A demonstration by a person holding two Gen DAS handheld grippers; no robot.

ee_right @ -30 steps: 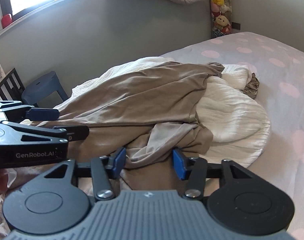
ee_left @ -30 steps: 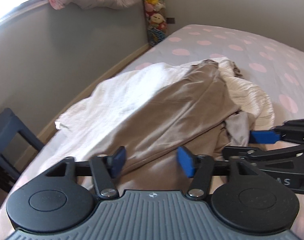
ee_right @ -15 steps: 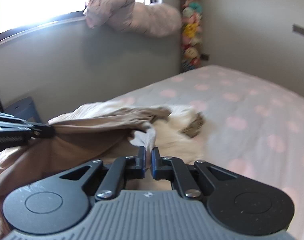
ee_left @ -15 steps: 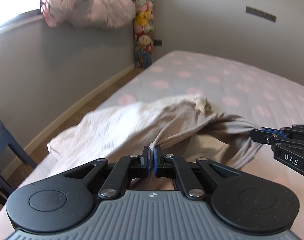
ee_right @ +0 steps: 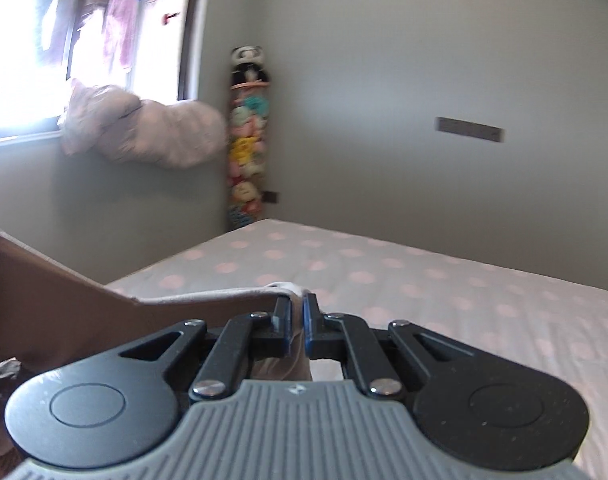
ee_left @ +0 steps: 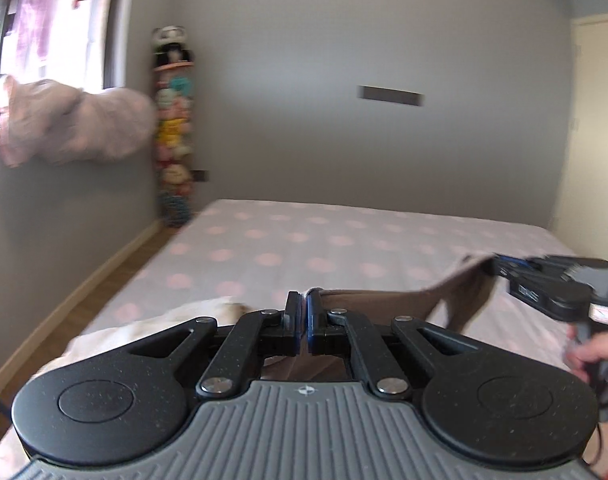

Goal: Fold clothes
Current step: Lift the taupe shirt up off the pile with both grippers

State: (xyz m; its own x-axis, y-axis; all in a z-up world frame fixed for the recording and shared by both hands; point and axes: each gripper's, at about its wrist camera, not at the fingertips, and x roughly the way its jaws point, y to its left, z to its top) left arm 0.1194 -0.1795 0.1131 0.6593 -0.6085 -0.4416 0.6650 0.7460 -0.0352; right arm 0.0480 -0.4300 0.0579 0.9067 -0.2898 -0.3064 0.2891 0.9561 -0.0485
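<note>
A taupe garment (ee_left: 384,300) hangs stretched in the air between my two grippers above the bed. My left gripper (ee_left: 303,312) is shut on one edge of it. My right gripper (ee_right: 295,316) is shut on the other edge, and it also shows at the right of the left wrist view, right gripper (ee_left: 500,266), pinching the cloth. From the right wrist view the taupe garment (ee_right: 55,304) spreads off to the left. A cream garment (ee_left: 151,328) lies on the bed below my left gripper, mostly hidden behind it.
The bed (ee_left: 344,240) has a grey sheet with pink dots. A grey wall runs along its left side with a window sill bearing a bundled pale cloth (ee_right: 151,136). A column of plush toys (ee_right: 245,140) hangs in the corner. A person's hand (ee_left: 588,354) holds the right gripper.
Both grippers, open a second ago, shut on the taupe garment and have risen, lifting it off the cream garment and spreading apart so it stretches between them.
</note>
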